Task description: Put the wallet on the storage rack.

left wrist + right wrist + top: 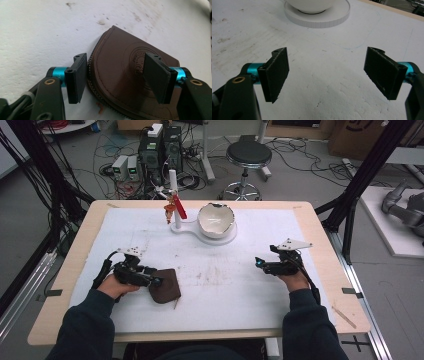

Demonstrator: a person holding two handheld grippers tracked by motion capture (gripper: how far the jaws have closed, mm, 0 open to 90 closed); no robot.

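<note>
1. The left tool (156, 281) sits low over a brown leather coin pouch (165, 285) on the near-left part of the bench (310, 227). Its jaws are spread and straddle the pouch's rounded, zippered end, with nothing pinched yet. In the left gripper view one pad (77, 77) is right at the zipper edge and the other pad (156, 77) hangs over the embossed face.
2. Probably lined up that way so that closing catches the pouch (130, 82) by its edge, since it lies flat on the white foam mat (235, 285) and there's nothing else to grab.
3. The right tool (260, 264) hovers over bare mat on the right side, well apart from the pouch. Jaws spread wide, holding nothing. Looks like it's just parked out of the way.
4. At the far middle there's a white bowl (216, 219) on a white stand (197, 231) with a post, and something red (180, 210) clipped to it. The bowl's round base (319, 15) shows ahead of the right tool.
5. Writing: the pouch has a round stamped seal (140, 60), but the lettering is too blurred and partly covered to read.
</note>
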